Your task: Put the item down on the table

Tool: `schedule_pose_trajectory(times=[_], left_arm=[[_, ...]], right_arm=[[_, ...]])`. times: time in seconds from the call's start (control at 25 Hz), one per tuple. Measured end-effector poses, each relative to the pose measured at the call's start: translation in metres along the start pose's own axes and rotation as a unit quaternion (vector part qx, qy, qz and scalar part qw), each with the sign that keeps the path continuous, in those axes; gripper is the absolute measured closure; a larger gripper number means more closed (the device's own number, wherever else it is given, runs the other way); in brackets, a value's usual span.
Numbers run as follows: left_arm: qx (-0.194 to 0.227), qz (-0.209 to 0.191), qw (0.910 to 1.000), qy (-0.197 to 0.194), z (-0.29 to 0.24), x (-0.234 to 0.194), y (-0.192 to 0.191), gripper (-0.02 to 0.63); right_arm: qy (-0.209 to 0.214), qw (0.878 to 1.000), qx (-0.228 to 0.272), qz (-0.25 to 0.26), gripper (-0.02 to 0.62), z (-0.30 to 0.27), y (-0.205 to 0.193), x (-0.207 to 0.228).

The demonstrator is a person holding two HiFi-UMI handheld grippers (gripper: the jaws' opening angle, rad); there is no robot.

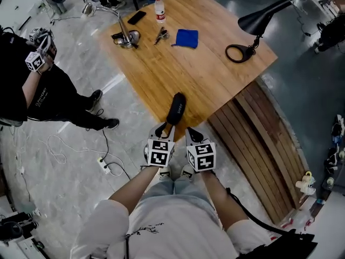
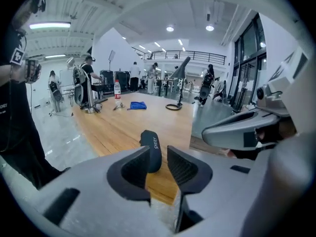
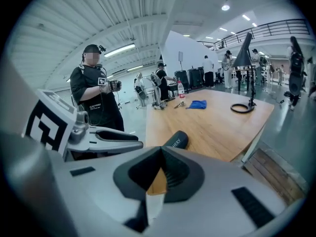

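Presently: black case (image 1: 176, 108) lies flat on desk (image 1: 215, 80), close to near edge, directly ahead of left gripper (image 1: 163, 128). Near end sits just at jaw tips; long axis runs away along jaw line. Left jaws apart, ribbed pads not pressing on case. Right gripper (image 1: 192, 135) alongside, jaws together, empty; left is nearer. Case: oblong, rounded ends, matte shell, white lettering. Desk: pale wood, straight grain. Judgement: item looks set down; straight pull-back suits.

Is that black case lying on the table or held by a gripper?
Lying on the table. The black case rests flat near the table's edge; the left gripper has its jaws apart, not pressing it.
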State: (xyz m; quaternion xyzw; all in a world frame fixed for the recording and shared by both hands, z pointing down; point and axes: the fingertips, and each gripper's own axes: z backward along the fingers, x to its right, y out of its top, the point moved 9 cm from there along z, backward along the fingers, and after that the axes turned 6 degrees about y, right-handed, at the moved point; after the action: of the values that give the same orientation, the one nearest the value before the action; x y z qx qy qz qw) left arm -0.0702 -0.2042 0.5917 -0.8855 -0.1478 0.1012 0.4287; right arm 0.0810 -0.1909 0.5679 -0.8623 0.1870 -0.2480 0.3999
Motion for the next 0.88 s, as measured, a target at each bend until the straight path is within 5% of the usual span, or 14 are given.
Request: schedule_pose_trajectory(times=[0.2, 0.48, 0.88], left_arm=[[0.027, 0.016, 0.9995, 0.009, 0.060, 0.006, 0.008, 0.598], [0.057, 0.043, 0.9972, 0.020, 0.121, 0.020, -0.006, 0.600], [0.077, 0.048, 0.9956, 0.024, 0.142, 0.024, 0.002, 0.600]], right_arm=[[0.002, 1.000, 0.023, -0.004, 0.591, 0.039, 0.008, -0.030], [0.012, 0.999, 0.037, -0.021, 0.591, 0.075, 0.001, -0.064], [0.015, 0.999, 0.040, -0.011, 0.591, 0.093, -0.005, -0.088]])
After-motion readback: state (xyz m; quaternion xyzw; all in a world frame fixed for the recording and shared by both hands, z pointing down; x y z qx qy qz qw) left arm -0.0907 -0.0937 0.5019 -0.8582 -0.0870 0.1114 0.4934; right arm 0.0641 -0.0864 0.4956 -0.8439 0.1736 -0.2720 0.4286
